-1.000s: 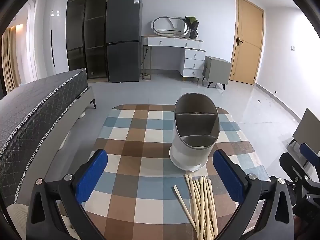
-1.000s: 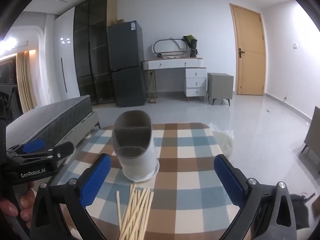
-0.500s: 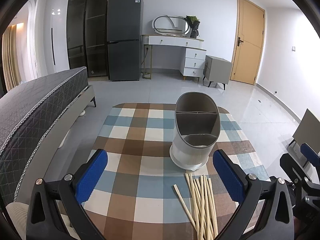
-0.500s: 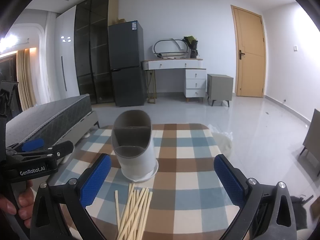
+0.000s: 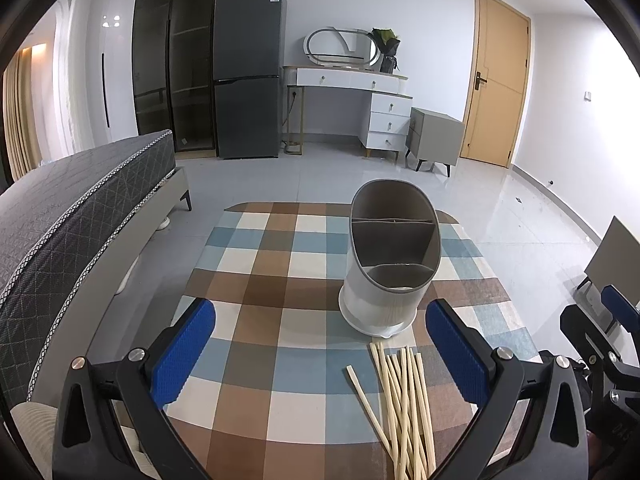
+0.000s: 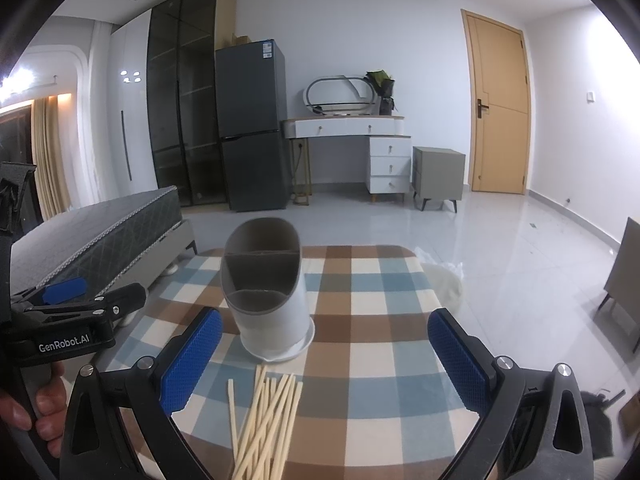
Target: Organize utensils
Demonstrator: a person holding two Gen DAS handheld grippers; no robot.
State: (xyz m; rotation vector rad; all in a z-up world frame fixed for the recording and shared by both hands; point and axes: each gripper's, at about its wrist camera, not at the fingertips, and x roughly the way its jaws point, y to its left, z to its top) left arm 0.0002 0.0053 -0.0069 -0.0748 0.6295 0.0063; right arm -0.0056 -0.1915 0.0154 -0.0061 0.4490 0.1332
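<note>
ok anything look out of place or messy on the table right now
Yes: the chopsticks lie loose on the checked tablecloth in front of the utensil holder, fanned and crossing, one stick off to the side. The holder stands upright and its visible compartments look empty. Nothing looks spilled or broken.

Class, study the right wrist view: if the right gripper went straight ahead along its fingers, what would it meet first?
Probably the utensil holder, just left of the right gripper midline; the chopsticks lie lower, likely passed over. Depth is unclear.
</note>
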